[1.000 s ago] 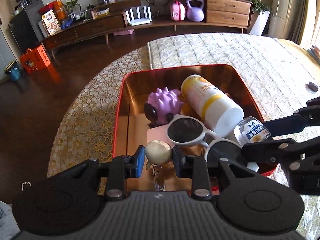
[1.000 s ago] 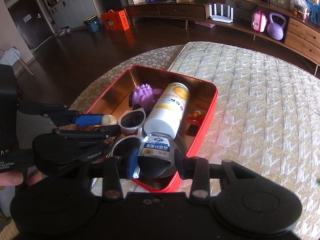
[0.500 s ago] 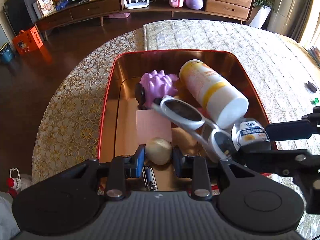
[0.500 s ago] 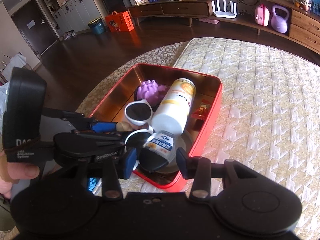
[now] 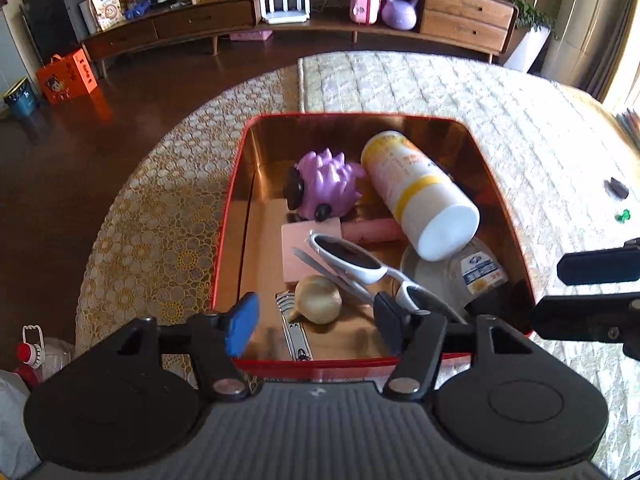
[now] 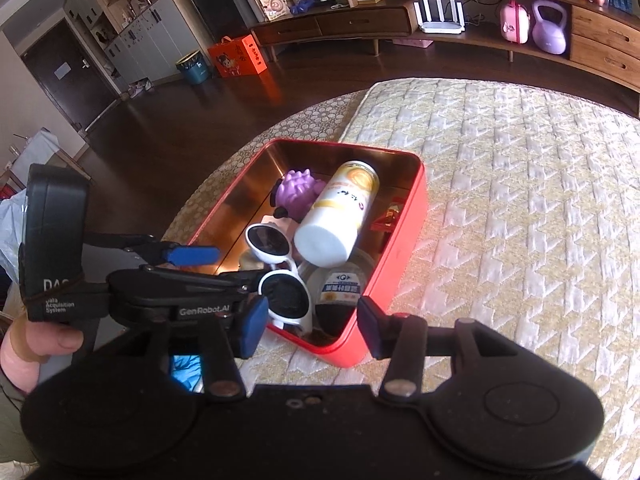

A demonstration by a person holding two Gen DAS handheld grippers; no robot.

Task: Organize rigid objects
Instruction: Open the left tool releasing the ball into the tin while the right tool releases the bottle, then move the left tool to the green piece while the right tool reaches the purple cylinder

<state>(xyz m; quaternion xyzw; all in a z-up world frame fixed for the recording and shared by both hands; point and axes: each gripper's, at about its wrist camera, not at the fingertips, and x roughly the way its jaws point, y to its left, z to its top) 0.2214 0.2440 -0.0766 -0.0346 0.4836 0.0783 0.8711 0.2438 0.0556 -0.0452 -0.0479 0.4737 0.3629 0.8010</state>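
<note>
A red tin box (image 5: 230,216) (image 6: 404,236) on the table holds a garlic bulb (image 5: 318,299), white sunglasses (image 5: 352,260) (image 6: 276,260), a purple spiky toy (image 5: 324,186) (image 6: 298,192), a white and yellow bottle (image 5: 420,196) (image 6: 340,216), a small labelled jar (image 5: 480,272) (image 6: 340,292), pink pads (image 5: 296,248) and nail clippers (image 5: 294,332). My left gripper (image 5: 316,322) is open above the box's near edge, with the garlic lying loose below it. My right gripper (image 6: 312,320) is open and empty over the box's near corner.
The table carries a gold lace cloth (image 5: 160,232) and a quilted cream cover (image 6: 520,200). A small dark item (image 5: 618,188) and a green pin (image 5: 622,214) lie to the right. A low wooden cabinet (image 5: 280,20) stands across the dark floor.
Both grippers opened. The left let go of the garlic, which now lies in the box. The right let go of the small jar and both pulled back a little.
</note>
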